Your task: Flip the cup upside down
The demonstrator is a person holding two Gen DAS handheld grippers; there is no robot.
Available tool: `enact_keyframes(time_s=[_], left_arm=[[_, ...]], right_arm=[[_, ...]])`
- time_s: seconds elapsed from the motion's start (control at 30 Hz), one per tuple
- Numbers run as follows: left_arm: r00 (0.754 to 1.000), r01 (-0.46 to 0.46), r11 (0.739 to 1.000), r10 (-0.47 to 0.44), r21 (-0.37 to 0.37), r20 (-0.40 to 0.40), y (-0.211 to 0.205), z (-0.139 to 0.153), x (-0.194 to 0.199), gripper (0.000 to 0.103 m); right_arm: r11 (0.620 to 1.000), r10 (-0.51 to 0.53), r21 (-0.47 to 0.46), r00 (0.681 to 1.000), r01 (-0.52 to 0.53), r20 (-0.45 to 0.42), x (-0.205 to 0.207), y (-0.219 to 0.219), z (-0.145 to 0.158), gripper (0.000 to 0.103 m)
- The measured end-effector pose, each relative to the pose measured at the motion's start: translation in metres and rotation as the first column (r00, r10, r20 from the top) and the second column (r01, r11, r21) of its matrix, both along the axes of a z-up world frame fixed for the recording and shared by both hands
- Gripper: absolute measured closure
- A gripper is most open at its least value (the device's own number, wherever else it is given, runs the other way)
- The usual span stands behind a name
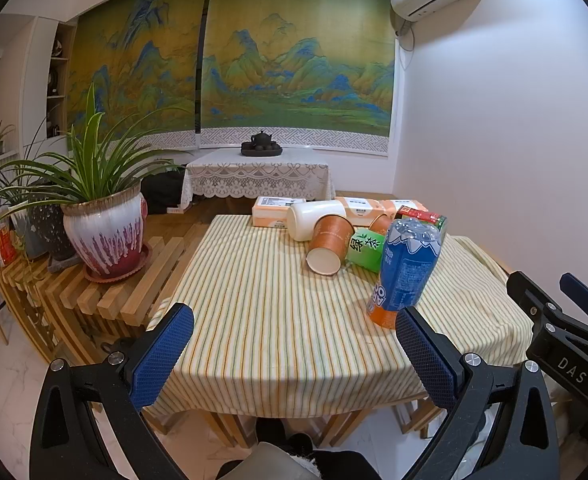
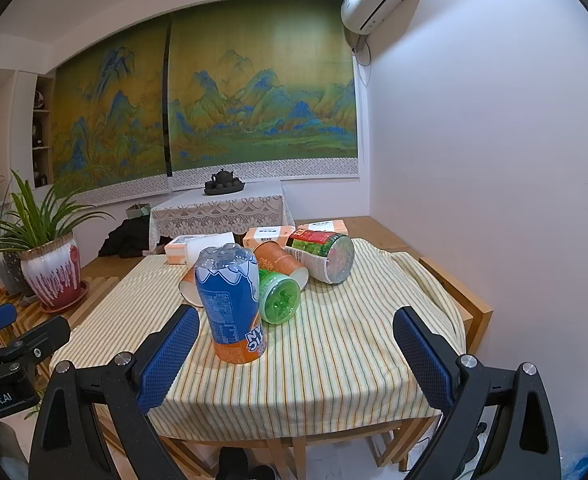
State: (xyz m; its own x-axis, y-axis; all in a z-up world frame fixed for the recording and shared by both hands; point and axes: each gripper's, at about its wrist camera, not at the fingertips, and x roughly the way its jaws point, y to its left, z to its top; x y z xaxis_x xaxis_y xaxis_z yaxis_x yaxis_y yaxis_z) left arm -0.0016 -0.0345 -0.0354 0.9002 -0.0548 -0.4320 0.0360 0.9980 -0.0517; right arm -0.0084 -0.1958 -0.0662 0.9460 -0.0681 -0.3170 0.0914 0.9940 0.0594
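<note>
An orange paper cup lies on its side on the striped tablecloth, its white mouth turned toward me. In the right wrist view the same cup peeks out from behind a blue-and-orange bottle. A second orange cup lies on its side behind a green bottle. My left gripper is open over the table's near half, well short of the cups. My right gripper is open too and holds nothing, with the blue bottle just past its left finger.
The blue-and-orange bottle stands upside down. A white cup and a red-and-green container lie on their sides, with tissue packs behind them. A potted plant stands on a slatted bench at the left. A white wall is close on the right.
</note>
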Motion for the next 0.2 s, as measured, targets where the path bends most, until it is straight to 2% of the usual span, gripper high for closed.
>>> enact_keyframes(time_s=[0.2], left_arm=[[1.000,0.001,1.000,-0.001,0.005,0.007,-0.0006,0.0005,-0.0007,0.001]], right_arm=[[1.000,0.000,0.000,1.000,0.000,-0.001,0.0002,0.0001,-0.0011,0.007]])
